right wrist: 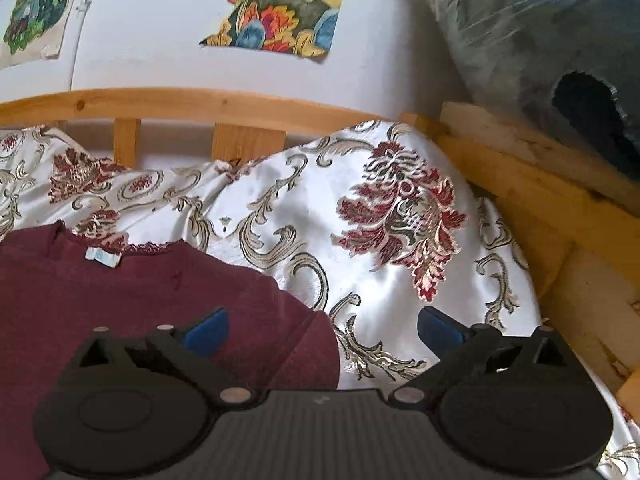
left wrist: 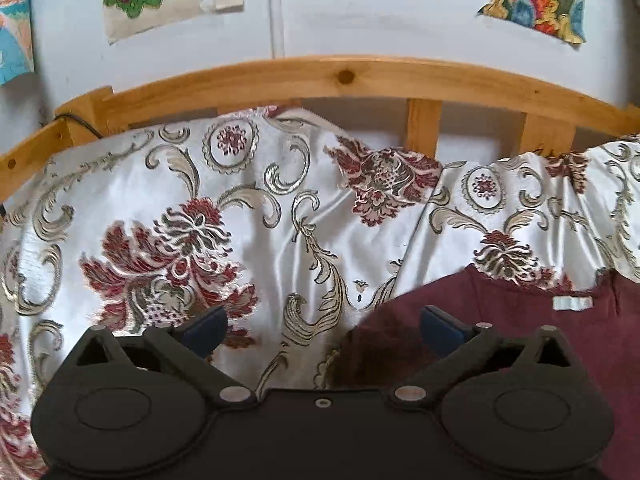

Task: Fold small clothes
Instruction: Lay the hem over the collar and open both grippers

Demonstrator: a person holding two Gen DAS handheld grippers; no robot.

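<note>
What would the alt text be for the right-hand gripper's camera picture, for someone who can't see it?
An open two-finger gripper with blue pads hovers over the edge of a maroon garment lying flat on a white satin bedspread patterned with red flowers. A white label shows at the garment's neckline. Behind are a wooden bed rail and colourful pictures on a white wall.

The left gripper (left wrist: 323,330) is a matte black plastic body with two round, disc-shaped housings side by side, silver pivot pins at the linkage joints, one small screw at its centre, and triangular cut-outs in the outer arms, ending in dark blue fingertips (left wrist: 206,330). The right gripper (right wrist: 323,330) has the same build, though its centre plate looks finely ribbed, perhaps only print lines, with blue fingertips (right wrist: 440,330).
</note>
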